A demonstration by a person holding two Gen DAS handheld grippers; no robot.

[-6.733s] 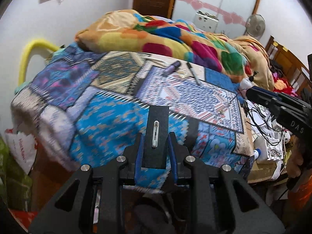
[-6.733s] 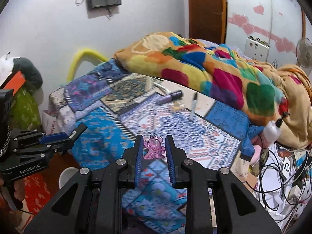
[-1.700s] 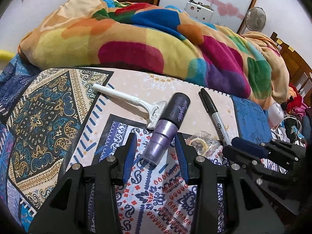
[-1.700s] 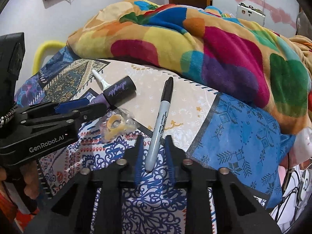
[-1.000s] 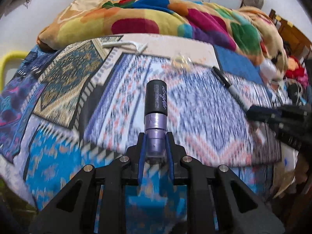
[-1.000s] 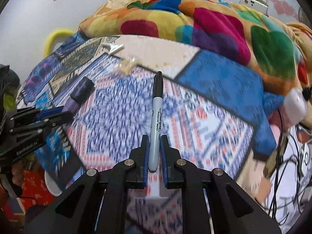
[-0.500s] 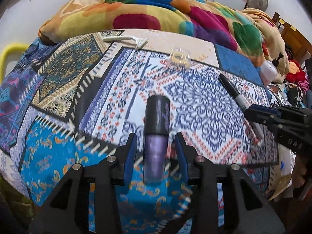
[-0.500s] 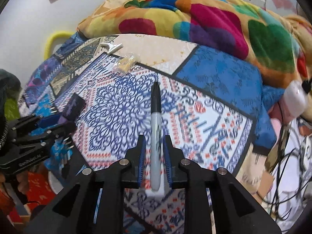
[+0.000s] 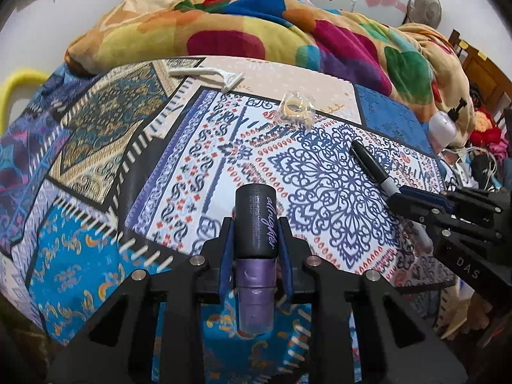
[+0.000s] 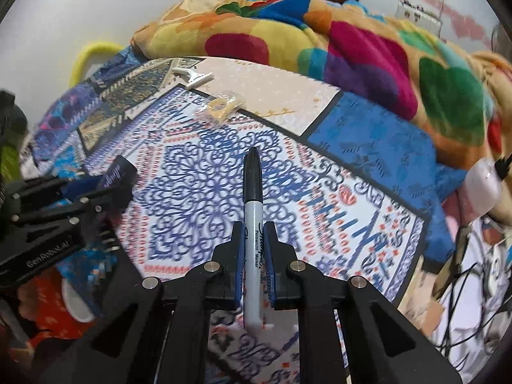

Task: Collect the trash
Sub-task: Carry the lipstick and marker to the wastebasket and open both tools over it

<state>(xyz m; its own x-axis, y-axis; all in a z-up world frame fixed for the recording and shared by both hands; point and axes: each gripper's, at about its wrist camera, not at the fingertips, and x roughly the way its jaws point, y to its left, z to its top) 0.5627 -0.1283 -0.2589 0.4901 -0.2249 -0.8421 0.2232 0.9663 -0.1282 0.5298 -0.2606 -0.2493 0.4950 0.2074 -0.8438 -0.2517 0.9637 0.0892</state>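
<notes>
My left gripper (image 9: 256, 235) is open around a purple bottle with a black cap (image 9: 256, 249) that lies on the patterned bedspread (image 9: 179, 147) near the bed's front edge; the jaws stand apart from it. My right gripper (image 10: 253, 240) is open around a black-capped Sharpie marker (image 10: 252, 211) lying on the spread; small gaps show beside it. A white razor (image 9: 208, 75) and a crumpled clear wrapper (image 9: 296, 107) lie farther back; both also show in the right wrist view: razor (image 10: 193, 76), wrapper (image 10: 224, 105).
A bright multicoloured blanket (image 9: 288, 38) is heaped along the back of the bed. Cables and clutter (image 10: 473, 256) lie off the bed's right side. A yellow tube (image 10: 92, 52) curves at the left by the wall.
Both grippers carried the bottle and marker toward the bed's front edge, set them down, and opened. In the last half second they have barely moved.
</notes>
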